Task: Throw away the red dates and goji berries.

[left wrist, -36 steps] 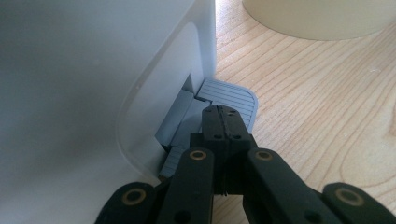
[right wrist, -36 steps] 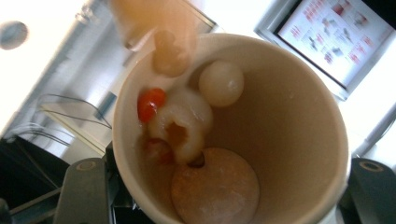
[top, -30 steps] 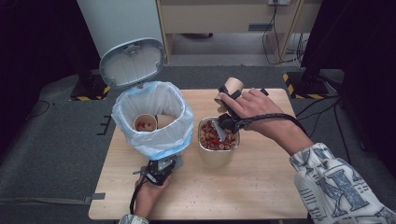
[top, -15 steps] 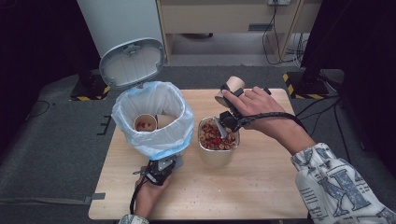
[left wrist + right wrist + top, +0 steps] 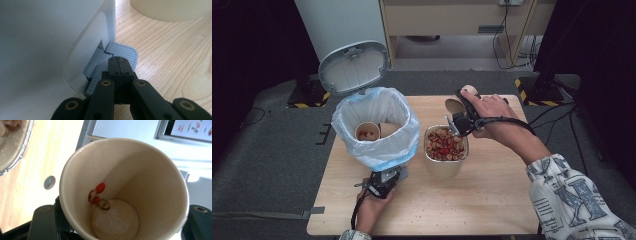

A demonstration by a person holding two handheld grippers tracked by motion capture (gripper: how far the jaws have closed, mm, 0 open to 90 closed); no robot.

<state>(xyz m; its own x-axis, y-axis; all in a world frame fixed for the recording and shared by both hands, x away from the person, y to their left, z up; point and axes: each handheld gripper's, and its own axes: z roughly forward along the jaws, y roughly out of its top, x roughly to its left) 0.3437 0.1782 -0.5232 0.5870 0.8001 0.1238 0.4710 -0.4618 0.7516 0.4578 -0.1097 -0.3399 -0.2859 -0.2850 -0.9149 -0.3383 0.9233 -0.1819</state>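
The right gripper (image 5: 460, 116) is clamping a tilted beige paper cup (image 5: 456, 106) just behind the round foil food container (image 5: 445, 150), while the left gripper (image 5: 119, 65), jaws closed and empty, is pressing the grey ribbed bin pedal (image 5: 123, 50).

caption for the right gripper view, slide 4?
Hand-held gripper tilts a beige paper cup with a few red and brown food scraps stuck inside.

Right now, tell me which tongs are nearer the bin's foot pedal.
Left. The left tongs are shut with their tips right over the grey foot pedal at the bin's base. The right tongs hold a paper cup across the table, beyond the foil container.
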